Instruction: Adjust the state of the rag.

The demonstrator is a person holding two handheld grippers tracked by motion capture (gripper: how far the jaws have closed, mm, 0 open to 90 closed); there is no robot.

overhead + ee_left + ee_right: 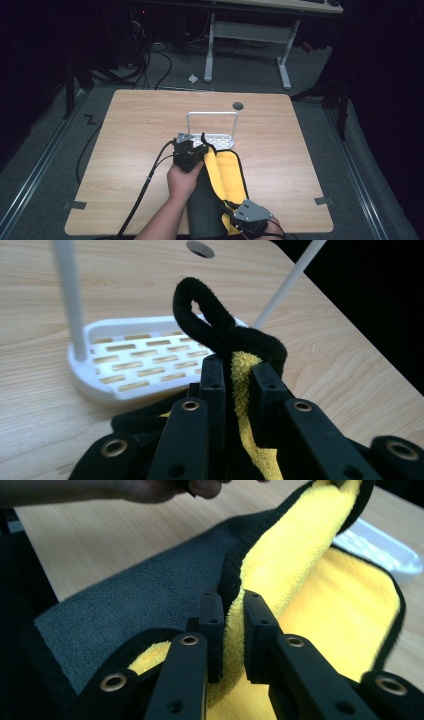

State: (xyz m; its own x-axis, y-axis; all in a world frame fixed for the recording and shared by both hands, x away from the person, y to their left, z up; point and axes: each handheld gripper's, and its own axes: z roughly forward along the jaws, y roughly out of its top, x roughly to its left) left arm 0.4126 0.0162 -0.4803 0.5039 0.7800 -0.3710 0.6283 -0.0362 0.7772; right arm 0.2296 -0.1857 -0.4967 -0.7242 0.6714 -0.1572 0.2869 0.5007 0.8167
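Towel [226, 175], yellow inside, grey outside, lying near counter [125, 150] front edge, just before white rack [212, 131]. Left gripper [235, 377] jaws clamped on far hem by black loop [200, 305]; right gripper [232, 622] jaws clamped on near hem. Keep both grips firm, hem taut, lift evenly toward rack.

We are holding the left gripper [196, 146] near the centre of the high view, our left hand [183, 180] wrapped round its body and the bare forearm running down to the bottom edge. In the left gripper view its jaws are rising from the bottom centre, pinching a cloth [241, 385] edge between the pads. We are keeping the right gripper [235, 216] at the lower right of the high view, its grey plate facing up and the hand mostly cut off by the frame. In the right gripper view its jaws are clamping a fold of the cloth at mid-frame.
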